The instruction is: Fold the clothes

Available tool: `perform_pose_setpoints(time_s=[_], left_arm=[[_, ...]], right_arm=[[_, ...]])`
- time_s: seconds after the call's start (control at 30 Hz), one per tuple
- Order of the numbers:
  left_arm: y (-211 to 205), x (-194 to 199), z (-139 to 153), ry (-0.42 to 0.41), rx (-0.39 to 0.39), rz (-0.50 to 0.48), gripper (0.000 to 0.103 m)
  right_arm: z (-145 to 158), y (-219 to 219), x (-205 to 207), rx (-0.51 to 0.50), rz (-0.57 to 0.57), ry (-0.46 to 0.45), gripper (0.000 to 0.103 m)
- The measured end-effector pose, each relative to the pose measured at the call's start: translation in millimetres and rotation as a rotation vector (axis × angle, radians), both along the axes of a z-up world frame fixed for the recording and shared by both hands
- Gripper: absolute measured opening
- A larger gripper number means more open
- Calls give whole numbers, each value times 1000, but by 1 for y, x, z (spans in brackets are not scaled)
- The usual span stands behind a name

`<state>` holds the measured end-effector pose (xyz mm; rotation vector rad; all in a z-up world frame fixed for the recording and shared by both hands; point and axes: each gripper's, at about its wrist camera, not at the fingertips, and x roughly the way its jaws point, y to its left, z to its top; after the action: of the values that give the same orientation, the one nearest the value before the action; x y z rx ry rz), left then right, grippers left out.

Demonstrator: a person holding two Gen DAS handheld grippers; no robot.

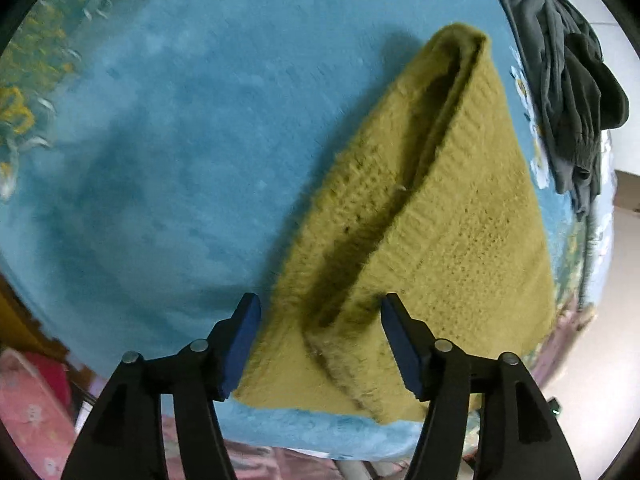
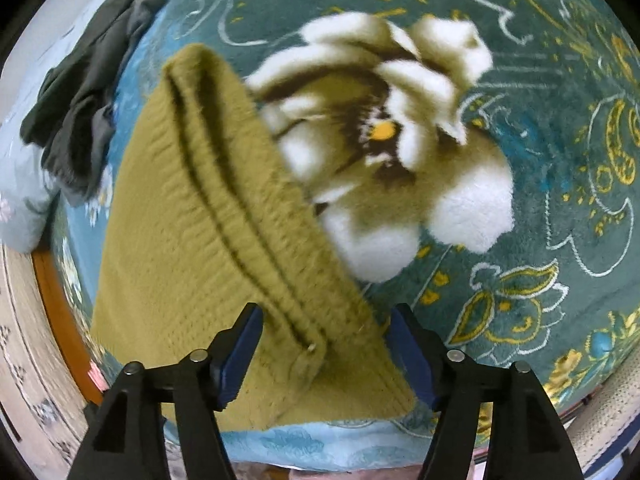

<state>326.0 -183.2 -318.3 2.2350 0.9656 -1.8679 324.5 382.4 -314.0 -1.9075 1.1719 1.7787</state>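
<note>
Currently the sweater [image 1: 460, 216] lies folded lengthwise on the bed [image 1: 168, 152]. Both tools, left tool [image 1: 320, 344] and right tool [image 2: 326, 352], stand wide, straddling its near hem. Expect soft, floppy knit; grip through both layers.

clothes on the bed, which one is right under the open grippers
The olive-yellow knit sweater, folded flat; both the left gripper and right gripper straddle its near edge. The dark grey garment lies crumpled at the far edge, away from both.

Even, soft indoor light; motion blur across both views; strong fisheye bending and dark corners at edges
</note>
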Motion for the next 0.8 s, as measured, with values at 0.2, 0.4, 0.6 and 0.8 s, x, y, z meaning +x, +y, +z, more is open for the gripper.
perform_pose_setpoints(time_s=[0.2,0.4,0.6,0.8], left_arm=[[-5,19,-17,-24,11,54,75],[-12,41,-20,-22,25,53,75],[-20,63,-18,-48,12,43,63],[-16,79,-4,-67,-43,-9,21]], right_arm=[[-6,-6,5,-21,12,4,78],[-5,-23,13,-70,45,16,75],[-3,-33,28,-89,-4,5,44],[17,-44,38,-122,-36,5,25]])
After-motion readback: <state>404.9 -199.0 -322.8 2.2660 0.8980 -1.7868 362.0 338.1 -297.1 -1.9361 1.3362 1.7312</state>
